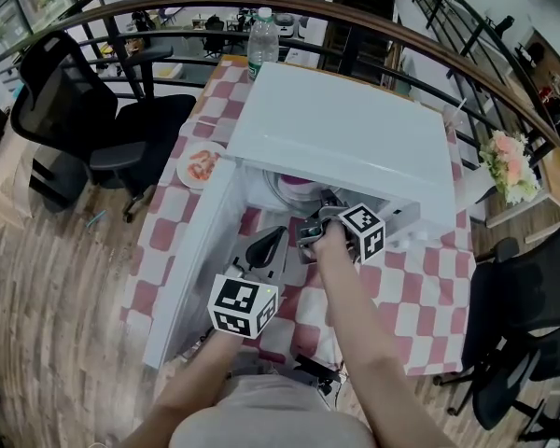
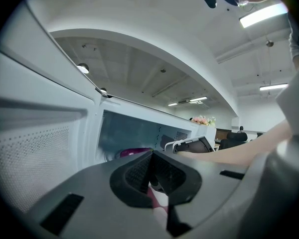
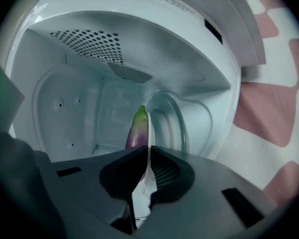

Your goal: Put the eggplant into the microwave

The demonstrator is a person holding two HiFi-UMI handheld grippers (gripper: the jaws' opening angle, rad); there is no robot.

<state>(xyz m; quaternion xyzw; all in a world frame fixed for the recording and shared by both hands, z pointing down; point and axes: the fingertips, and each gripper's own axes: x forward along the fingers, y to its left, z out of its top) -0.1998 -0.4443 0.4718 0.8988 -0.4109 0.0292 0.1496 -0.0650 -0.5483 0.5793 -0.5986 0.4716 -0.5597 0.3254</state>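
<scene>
The white microwave stands on the checkered table with its door swung open to the left. The purple eggplant, green at its stem end, lies on a white plate inside the cavity. It also shows as a purple patch in the head view and in the left gripper view. My right gripper is shut on the plate's thin rim, at the mouth of the cavity. My left gripper is shut on nothing and hangs beside the open door.
A glass turntable sits on the cavity floor. A water bottle stands behind the microwave, and a small plate of food lies to its left. A black office chair is beyond the table's left edge, flowers at the right.
</scene>
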